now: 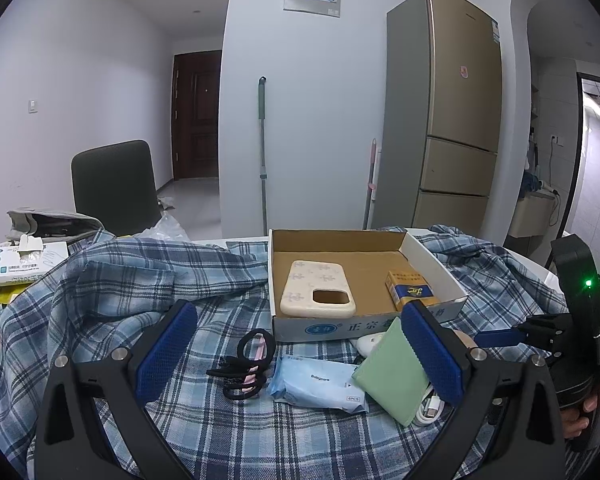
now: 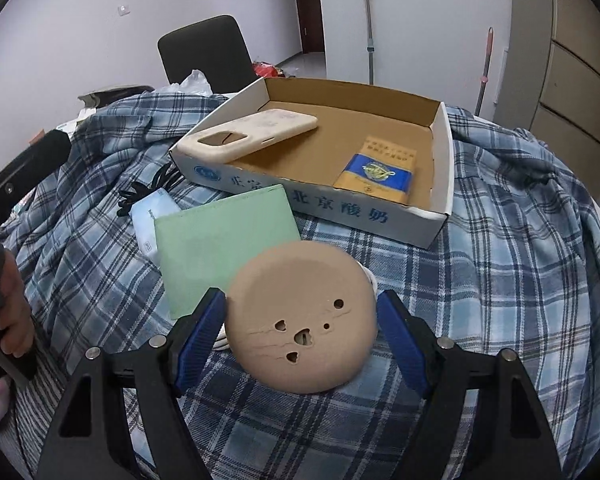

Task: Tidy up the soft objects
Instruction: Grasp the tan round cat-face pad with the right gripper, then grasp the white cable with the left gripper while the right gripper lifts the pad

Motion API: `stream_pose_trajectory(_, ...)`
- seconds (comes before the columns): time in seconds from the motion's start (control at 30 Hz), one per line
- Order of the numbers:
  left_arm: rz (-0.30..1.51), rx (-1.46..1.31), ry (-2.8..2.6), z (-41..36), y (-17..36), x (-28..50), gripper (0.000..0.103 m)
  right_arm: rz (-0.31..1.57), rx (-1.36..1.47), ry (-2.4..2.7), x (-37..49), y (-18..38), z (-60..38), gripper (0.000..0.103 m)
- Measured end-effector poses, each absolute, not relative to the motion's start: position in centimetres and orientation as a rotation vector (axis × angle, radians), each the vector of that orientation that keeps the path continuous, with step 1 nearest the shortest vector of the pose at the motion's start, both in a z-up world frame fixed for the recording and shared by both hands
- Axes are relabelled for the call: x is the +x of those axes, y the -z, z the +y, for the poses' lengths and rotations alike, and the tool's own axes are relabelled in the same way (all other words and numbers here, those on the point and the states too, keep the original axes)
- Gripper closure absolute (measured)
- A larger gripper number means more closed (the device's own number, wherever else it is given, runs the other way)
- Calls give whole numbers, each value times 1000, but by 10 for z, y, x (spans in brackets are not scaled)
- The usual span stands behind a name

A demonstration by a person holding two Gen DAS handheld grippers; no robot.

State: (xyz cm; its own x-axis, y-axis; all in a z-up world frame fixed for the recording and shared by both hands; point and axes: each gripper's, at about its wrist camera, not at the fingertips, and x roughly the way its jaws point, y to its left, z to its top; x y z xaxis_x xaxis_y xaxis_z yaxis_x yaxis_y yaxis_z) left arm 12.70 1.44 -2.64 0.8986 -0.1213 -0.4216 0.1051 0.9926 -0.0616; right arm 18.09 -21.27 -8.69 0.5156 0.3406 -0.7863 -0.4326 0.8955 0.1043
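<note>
Right claw [image 2: 300, 320] pinches tan round sponge [image 2: 302, 316] at lower centre, lifted off the plaid cloth [image 2: 500, 280], likely bound for cardboard box [image 2: 440, 208] above. Left claw [image 1: 300, 344] hangs wide open, empty, over hair ties [image 1: 246, 364], ready for next pick.

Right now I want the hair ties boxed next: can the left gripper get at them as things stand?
Probably yes. The left gripper is open and holds nothing, and the black hair ties lie uncovered on the plaid cloth between its fingers, with only the wipes pack close beside them.
</note>
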Motion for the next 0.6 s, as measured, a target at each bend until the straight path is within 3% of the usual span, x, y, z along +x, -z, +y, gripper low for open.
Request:
stream_pose_trajectory(0.27,440,-38,117,14,26,127,0,963,-143,-456,186,98,-206,21)
stream_pose_trajectory(0.4,441,-37,118,14,26,127,0,949,-161,-446,184,97,-204,29)
stream_pose_trajectory(0.6,465,56,165,-1,32,130,0,741,-65,-445,167,60,-225,31)
